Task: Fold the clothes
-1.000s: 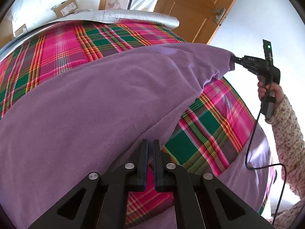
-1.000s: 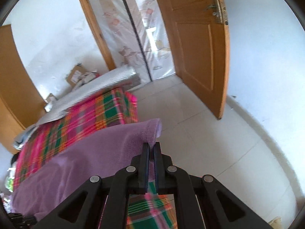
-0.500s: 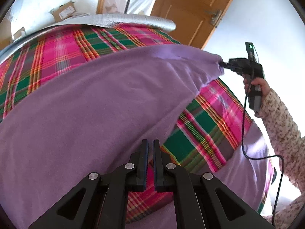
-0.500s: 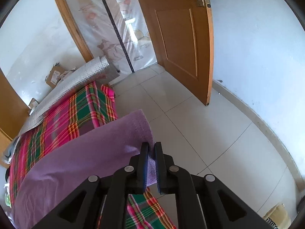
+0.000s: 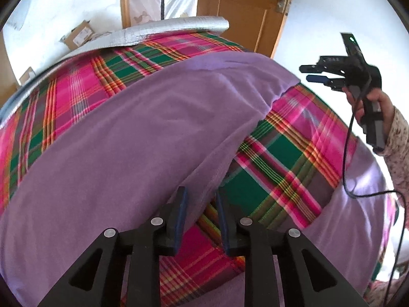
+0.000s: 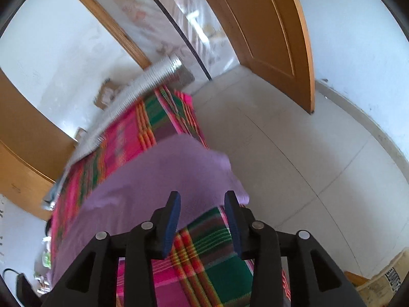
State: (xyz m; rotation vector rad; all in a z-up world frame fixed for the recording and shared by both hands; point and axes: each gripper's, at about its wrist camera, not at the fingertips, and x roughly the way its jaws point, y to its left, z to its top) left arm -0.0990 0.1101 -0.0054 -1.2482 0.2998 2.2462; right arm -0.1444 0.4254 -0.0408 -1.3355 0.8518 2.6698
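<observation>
- The large soft purple fleece garment [image 5: 133,138] lies draped across the pink-and-green plaid bedspread [image 5: 288,153]. Half a second ago it was stretched taut between the two tools; now its far corner has dropped onto the plaid near the bed's far right edge, and its near edge sags loose.
- A second band of the same purple cloth shows along the bed's near right edge, with bare plaid between it and the upper layer, so the upper layer seems not to line up with the lower one yet.
- The right gripper [image 5: 313,73], which pinched that far corner before, now stands off to the right of the cloth with its fingers parted and nothing between them. Its own camera shows the same gap, with purple cloth lying below it.
- The left gripper [image 5: 200,220] has also let go: its blue-padded fingers stand apart, the loose hem hanging in the gap unpinched.
- In my judgement, one fold has just been laid down and released; a fresh grip will likely be needed.
</observation>
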